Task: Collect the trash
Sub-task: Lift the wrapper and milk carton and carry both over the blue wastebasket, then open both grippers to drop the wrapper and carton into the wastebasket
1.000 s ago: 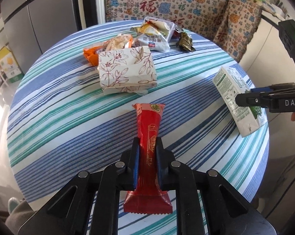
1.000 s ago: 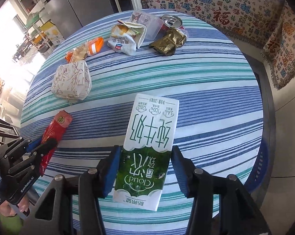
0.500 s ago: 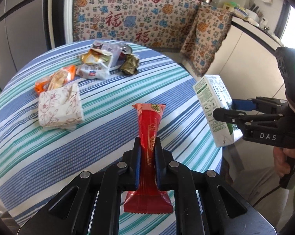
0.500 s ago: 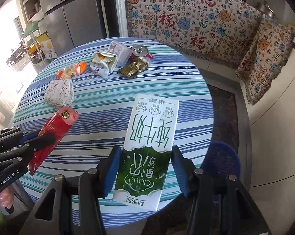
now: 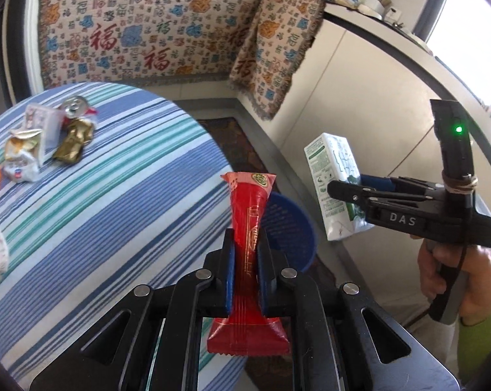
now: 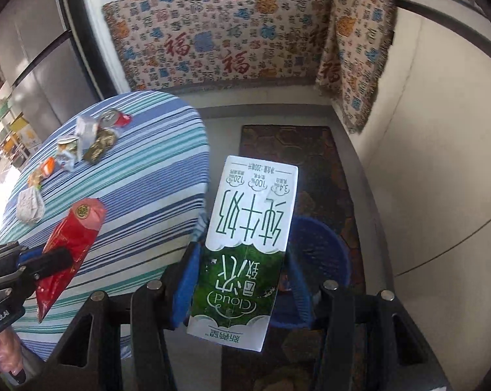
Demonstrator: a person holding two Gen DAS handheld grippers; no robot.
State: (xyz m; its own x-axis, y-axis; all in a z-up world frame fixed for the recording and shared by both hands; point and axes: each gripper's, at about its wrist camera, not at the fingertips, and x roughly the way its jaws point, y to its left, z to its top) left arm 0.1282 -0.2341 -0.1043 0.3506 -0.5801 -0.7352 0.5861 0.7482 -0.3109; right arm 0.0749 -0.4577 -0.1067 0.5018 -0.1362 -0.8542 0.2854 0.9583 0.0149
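Leftover litter (image 5: 46,143) sits at table's (image 5: 121,195) far edge. My left gripper (image 5: 245,260) pinches the red wrapper (image 5: 248,228) past the table's rim. Right gripper (image 6: 239,280) clamps milk carton (image 6: 245,247); only its view shows the blue bin (image 6: 323,251) directly beneath.

- The left wrist camera sits right behind its own two fingers and looks down past the edge of the striped table (image 5: 115,195) toward the floor.
- The right wrist camera looks down steeply the same way, very close.
- Both see the table, the blue bin (image 6: 323,247) and each other's tool.
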